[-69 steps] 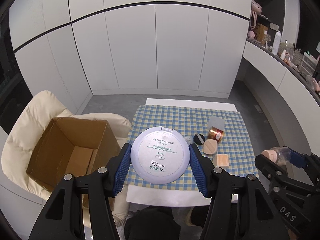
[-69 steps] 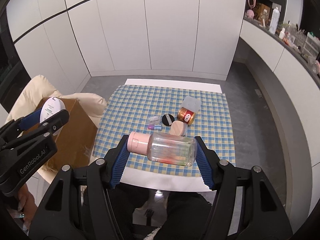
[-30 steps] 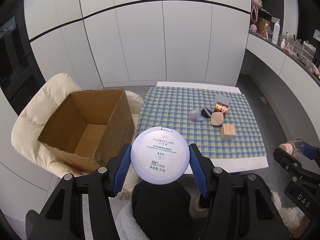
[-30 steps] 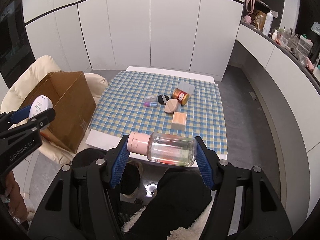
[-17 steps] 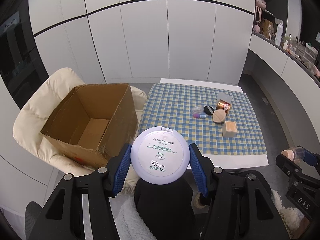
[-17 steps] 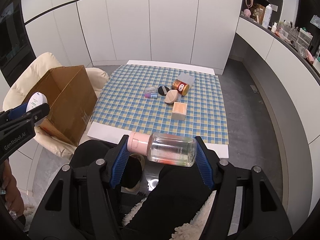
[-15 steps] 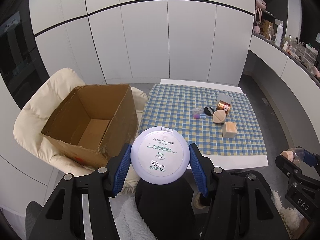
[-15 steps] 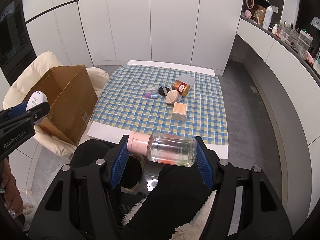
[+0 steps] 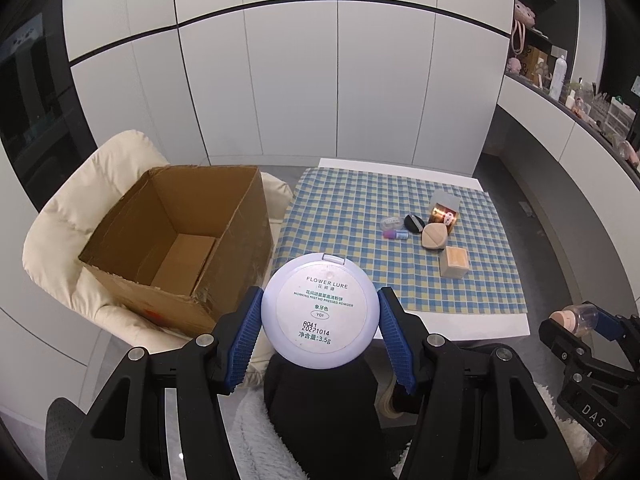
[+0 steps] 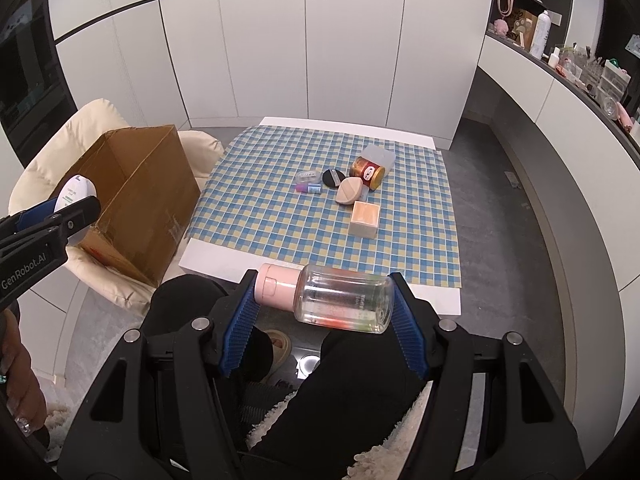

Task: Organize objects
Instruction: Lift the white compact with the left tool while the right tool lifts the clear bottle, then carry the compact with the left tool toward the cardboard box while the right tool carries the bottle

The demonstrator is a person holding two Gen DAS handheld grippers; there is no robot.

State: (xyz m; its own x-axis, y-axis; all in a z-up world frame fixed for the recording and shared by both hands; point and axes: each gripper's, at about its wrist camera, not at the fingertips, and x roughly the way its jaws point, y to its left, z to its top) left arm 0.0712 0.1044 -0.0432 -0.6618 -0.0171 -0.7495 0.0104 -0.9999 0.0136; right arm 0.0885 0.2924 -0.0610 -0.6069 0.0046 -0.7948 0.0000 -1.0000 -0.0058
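My left gripper [image 9: 320, 326] is shut on a round white powder compact [image 9: 320, 310], held in the air near the front right corner of an open cardboard box [image 9: 180, 236]. My right gripper [image 10: 322, 312] is shut on a clear bottle with a pink cap [image 10: 326, 298], lying crosswise between the blue pads, above the near edge of the table [image 10: 320, 270]. Several small cosmetics stay on the checked cloth [image 10: 280, 216]: a beige cube box [image 10: 364, 220], a powder puff [image 10: 350, 191], a gold jar [image 10: 366, 172]. The right wrist view also shows the left gripper with the compact [image 10: 74, 194] beside the box [image 10: 136, 196].
The box rests on a cream padded chair [image 9: 64, 224] left of the table. A person's dark-clad legs [image 10: 344, 380] sit below both grippers. White cabinets [image 9: 320, 80] stand behind the table, and a cluttered counter [image 10: 580, 68] runs along the right wall.
Both grippers have pulled back and risen from the table, each still holding its object; the box and table look smaller and farther. In the last half second almost nothing has shifted.
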